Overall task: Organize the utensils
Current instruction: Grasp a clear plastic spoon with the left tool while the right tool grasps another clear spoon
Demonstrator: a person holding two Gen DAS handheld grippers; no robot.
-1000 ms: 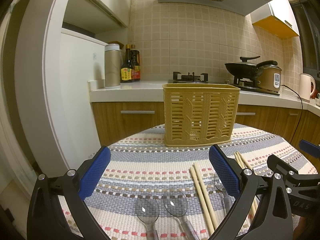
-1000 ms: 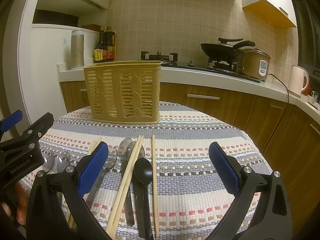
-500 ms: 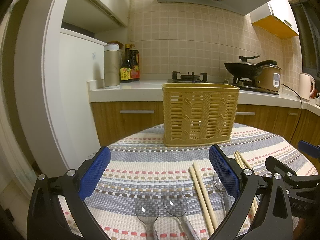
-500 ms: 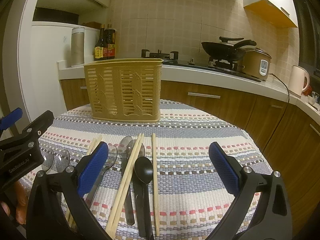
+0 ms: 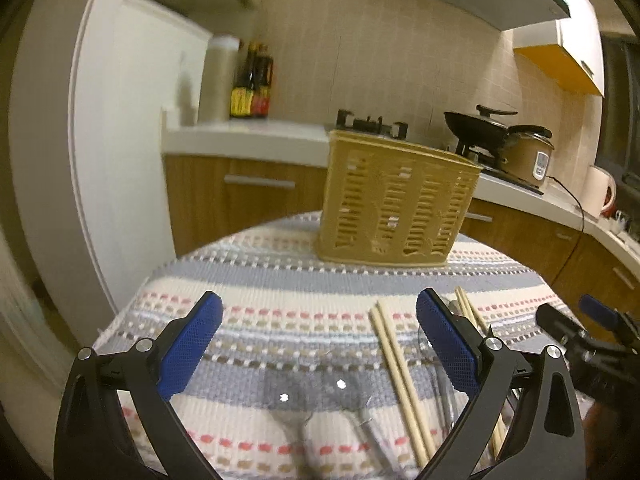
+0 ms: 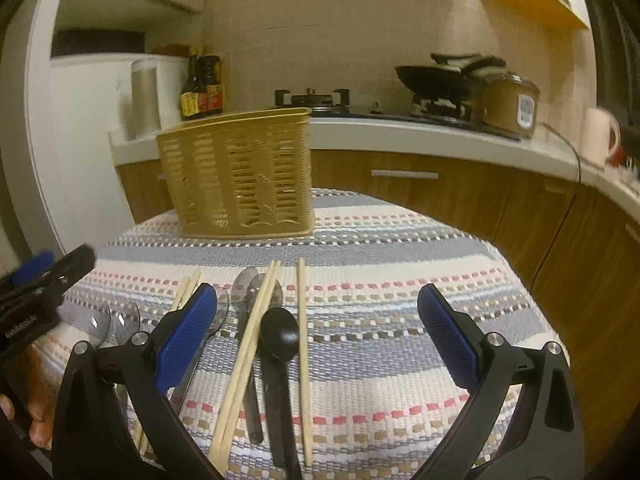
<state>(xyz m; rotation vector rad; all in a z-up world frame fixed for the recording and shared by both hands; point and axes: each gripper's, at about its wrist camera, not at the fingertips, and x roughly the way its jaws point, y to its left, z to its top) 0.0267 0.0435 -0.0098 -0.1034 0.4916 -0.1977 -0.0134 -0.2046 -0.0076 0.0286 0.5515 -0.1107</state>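
Right wrist view shows the right gripper (image 6: 318, 330) spread wide and empty above a black spoon (image 6: 279, 334) and chopsticks (image 6: 256, 320) lying on the striped cloth (image 6: 400, 264). The left gripper (image 5: 318, 338) is also spread, holding nothing, over 2 clear spoons (image 5: 320, 394). The yellow basket (image 6: 238, 176) stands upright at the far side of the cloth, apart from all utensils.

Table (image 6: 500, 280) — basket (image 6: 240, 176), utensils (image 6: 276, 332).

One tan slotted basket (image 6: 236, 176) stands at twelve o'clock on the striped bench (image 6: 400, 264). Before it lie one black spoon (image 6: 279, 334), three metal spoons (image 6: 245, 284) around the middle and two clear spoons (image 6: 100, 320) at nine o'clock. The chopsticks come to five countable sticks: a pair (image 6: 186, 286) at ten o'clock, a crossed pair (image 6: 256, 320) and a single (image 6: 303, 340).
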